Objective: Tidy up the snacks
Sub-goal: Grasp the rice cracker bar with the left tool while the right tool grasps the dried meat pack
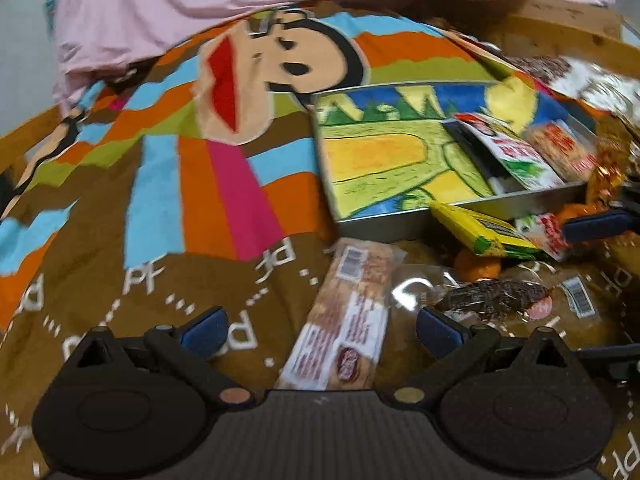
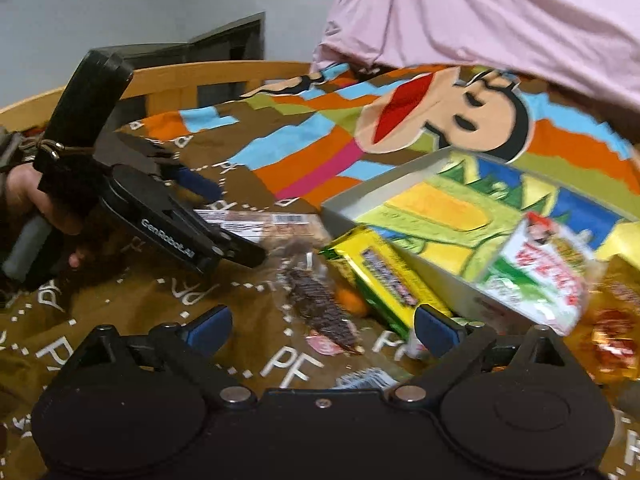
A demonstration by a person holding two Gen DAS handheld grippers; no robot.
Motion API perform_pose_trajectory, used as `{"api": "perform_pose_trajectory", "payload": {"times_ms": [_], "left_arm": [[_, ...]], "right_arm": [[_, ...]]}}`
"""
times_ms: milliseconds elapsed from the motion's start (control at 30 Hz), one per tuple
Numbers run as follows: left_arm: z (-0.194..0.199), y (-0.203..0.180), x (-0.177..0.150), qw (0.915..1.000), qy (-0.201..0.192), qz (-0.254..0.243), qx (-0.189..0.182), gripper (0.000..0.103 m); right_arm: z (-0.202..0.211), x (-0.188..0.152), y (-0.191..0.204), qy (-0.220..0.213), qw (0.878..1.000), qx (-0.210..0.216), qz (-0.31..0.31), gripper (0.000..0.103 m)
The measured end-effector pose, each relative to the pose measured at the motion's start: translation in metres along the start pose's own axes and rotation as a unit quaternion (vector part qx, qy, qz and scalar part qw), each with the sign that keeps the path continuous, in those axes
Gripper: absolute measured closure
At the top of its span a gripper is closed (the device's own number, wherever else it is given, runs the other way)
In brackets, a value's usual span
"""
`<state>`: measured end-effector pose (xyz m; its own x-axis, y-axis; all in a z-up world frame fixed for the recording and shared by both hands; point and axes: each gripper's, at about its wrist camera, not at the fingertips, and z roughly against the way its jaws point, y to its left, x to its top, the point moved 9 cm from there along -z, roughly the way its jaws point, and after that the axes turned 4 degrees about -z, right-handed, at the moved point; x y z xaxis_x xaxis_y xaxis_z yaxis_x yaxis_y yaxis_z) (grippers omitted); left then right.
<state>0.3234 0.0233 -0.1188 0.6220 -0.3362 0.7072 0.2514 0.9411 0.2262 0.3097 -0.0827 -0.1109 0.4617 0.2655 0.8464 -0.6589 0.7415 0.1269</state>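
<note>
The left wrist view shows the biggest thing first, a printed blanket (image 1: 160, 184) with a cartoon monkey face, where the letters "PF" repeat in white on the brown part. On it lies a shallow metal tin tray (image 1: 372, 220) with a drawn green-and-yellow picture on its floor; it looks stiff and light, and two packets already lean in its right end, so I judge the sorting is only started. The left gripper (image 1: 320, 330) has its jaws wide apart with nothing pressed, and between them lies a long biscuit packet (image 1: 344, 320) in clear film, with a barcode and a small red round logo that I cannot read. I think it is light and a little slippery, and the biscuits inside may break, so a gentle hold across its middle seems best. Just beside it is a chocolate-sprinkled bar (image 1: 492, 296) in crinkly clear wrap, soft and easy to crush. In the right wrist view, the right gripper (image 2: 322, 330) also stands open and empty above this bar, and the other tool's side reads "GenRobot.AI". A yellow-green packet (image 2: 384, 280) leans on the tray wall; its dark label is blurred. The white-green packet (image 2: 548, 276) carries red writing that I cannot read. A small orange fruit (image 2: 352, 304) lies between the bar and the yellow packet, smooth and likely to roll.
</note>
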Motion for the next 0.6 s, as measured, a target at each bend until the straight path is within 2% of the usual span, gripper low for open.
{"api": "perform_pose_trajectory", "payload": {"times_ms": [167,300,400,467,500,600], "left_arm": [[-0.009,-0.012,0.007,0.9977,-0.002,-0.066,-0.014,0.001],[-0.015,-0.014,0.011,0.9965,0.001,-0.077,-0.032,0.001],[-0.017,-0.012,0.011,0.9956,0.007,-0.079,-0.050,0.001],[-0.017,-0.009,0.010,0.9953,0.010,-0.072,-0.064,0.004],[-0.017,-0.009,0.009,0.9949,0.012,-0.067,-0.075,0.008],[-0.014,-0.008,0.007,0.9933,0.019,-0.057,-0.099,0.020]], "right_arm": [[-0.015,-0.005,-0.003,0.033,0.998,0.048,-0.013,0.007],[-0.020,-0.005,-0.005,0.038,0.997,0.061,-0.013,0.005],[-0.023,-0.008,-0.003,0.042,0.998,0.055,-0.001,0.006],[-0.024,-0.009,-0.001,0.044,0.998,0.050,0.007,0.013],[-0.024,-0.010,-0.001,0.046,0.998,0.051,0.008,0.022],[-0.024,-0.010,-0.004,0.045,0.998,0.039,0.002,0.031]]}}
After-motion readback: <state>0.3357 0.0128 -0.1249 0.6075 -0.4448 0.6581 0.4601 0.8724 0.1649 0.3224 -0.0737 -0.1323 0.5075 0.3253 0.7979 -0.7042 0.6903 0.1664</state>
